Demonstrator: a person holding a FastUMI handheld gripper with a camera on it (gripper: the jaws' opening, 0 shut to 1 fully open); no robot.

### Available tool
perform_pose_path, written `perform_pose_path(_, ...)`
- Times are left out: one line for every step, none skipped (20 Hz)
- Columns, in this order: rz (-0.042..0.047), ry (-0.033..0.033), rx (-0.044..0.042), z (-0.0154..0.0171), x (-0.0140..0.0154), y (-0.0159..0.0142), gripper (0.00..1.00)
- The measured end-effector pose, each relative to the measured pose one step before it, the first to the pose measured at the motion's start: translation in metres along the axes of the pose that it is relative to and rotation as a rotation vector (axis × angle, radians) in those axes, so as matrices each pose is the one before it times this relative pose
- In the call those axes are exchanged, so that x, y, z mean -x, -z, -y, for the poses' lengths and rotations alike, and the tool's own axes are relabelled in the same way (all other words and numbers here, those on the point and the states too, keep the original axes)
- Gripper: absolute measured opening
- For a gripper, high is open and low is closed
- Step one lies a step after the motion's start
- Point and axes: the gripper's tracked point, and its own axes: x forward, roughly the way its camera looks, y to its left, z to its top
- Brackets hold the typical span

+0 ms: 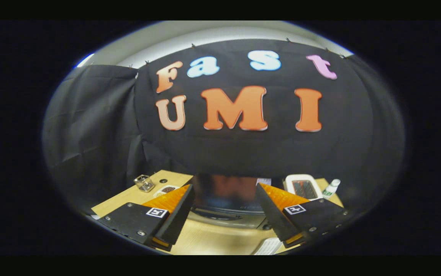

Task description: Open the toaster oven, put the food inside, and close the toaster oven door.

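Two fingers: hand-held gripper released, spread wide, grasping nothing.
Toaster oven: just ahead, between the fingers, on the wooden surface.
Far left: glass jar.
Far right: white toaster, small bottle.

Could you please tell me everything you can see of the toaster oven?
The toaster oven stands on the wooden table, just ahead of the open gripper and framed between its fingers. Its dark, glossy glass door looks shut and mirrors the booth wall. Below the glass run a handle and a pale metallic front. Nothing touches it.
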Motion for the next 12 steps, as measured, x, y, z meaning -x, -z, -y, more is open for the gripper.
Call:
perform_pose_path(0.04983, 0.00710, 0.01824, 0.00119, 0.00747, -0.02200, 0.95)
perform_pose_path(0.04308, 0.00915, 0.01142, 0.00271, 0.00579, -0.02007, 0.95)
perform_pose_path(0.03902, 0.00775, 0.00905, 0.00180, 0.00534, -0.01955, 0.95)
perform_pose_path(0.03402, 0.01214, 0.00978, 0.00363, 0.00340, -0.01817, 0.95)
perform_pose_path(0.02701, 0.01174, 0.00879, 0.00398, 0.00394, -0.01558, 0.95)
perform_pose_path(0.03537, 0.01452, 0.01328, 0.00359, 0.00219, -0.01617, 0.95)
perform_pose_path(0.03127, 0.02009, 0.01302, 0.00582, 0.00126, -0.01515, 0.95)
perform_pose_path(0.02261, 0.02069, 0.00101, 0.00456, 0.00103, -0.01177, 0.94)
perform_pose_path(0.01269, 0.01966, -0.00468, 0.00258, 0.00175, -0.00991, 0.95)
perform_pose_path(0.01747, 0.01186, 0.00169, 0.00251, 0.00286, -0.01094, 0.95)
perform_pose_path(0.02170, 0.01719, 0.00624, 0.00437, 0.00049, -0.01265, 0.95)
perform_pose_path(0.02841, 0.00893, 0.01077, 0.00311, 0.00230, -0.01279, 0.96)
